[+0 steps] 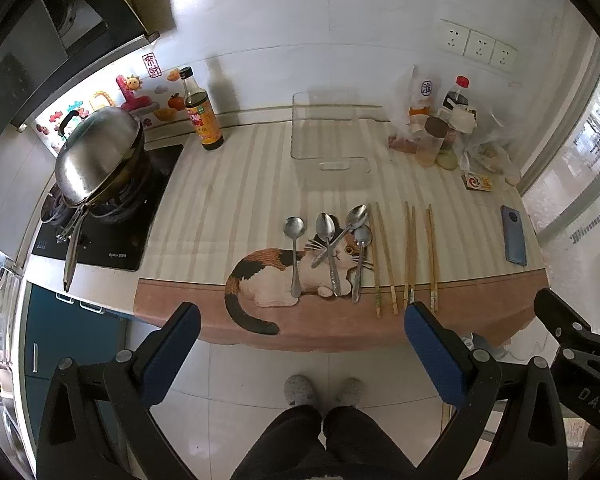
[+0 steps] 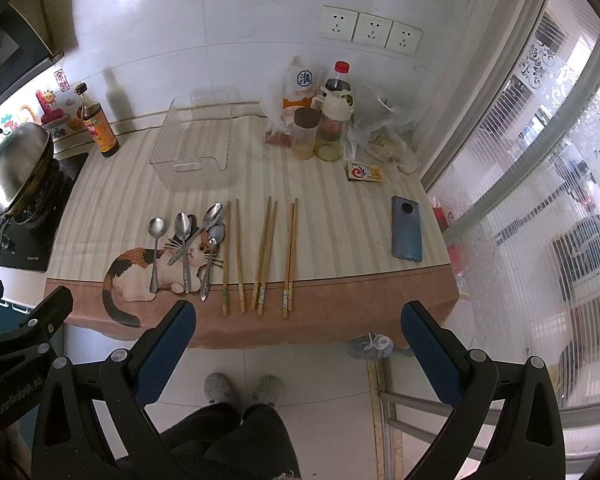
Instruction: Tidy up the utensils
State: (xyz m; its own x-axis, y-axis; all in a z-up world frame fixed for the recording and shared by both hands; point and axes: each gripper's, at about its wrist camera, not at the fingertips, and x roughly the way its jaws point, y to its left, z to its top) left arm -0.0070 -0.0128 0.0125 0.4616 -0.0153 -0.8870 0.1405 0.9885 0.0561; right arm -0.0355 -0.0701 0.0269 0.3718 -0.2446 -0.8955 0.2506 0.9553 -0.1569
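Observation:
Several metal spoons (image 1: 332,252) (image 2: 186,248) lie on the cat-print cloth near the table's front edge, two crossing each other. Three pairs of wooden chopsticks (image 1: 408,256) (image 2: 260,252) lie to their right. A clear plastic bin (image 1: 328,128) (image 2: 192,140) stands empty behind them. My left gripper (image 1: 300,320) is open and empty, held above the floor in front of the table. My right gripper (image 2: 298,318) is open and empty, also in front of the table edge. Each gripper shows at the edge of the other's view.
A wok with lid (image 1: 100,152) sits on the stove (image 1: 100,232) at left. A soy sauce bottle (image 1: 202,116) stands at the back. Bottles, jars and bags (image 2: 328,120) crowd the back right. A blue phone (image 2: 407,228) lies at right, beside a window.

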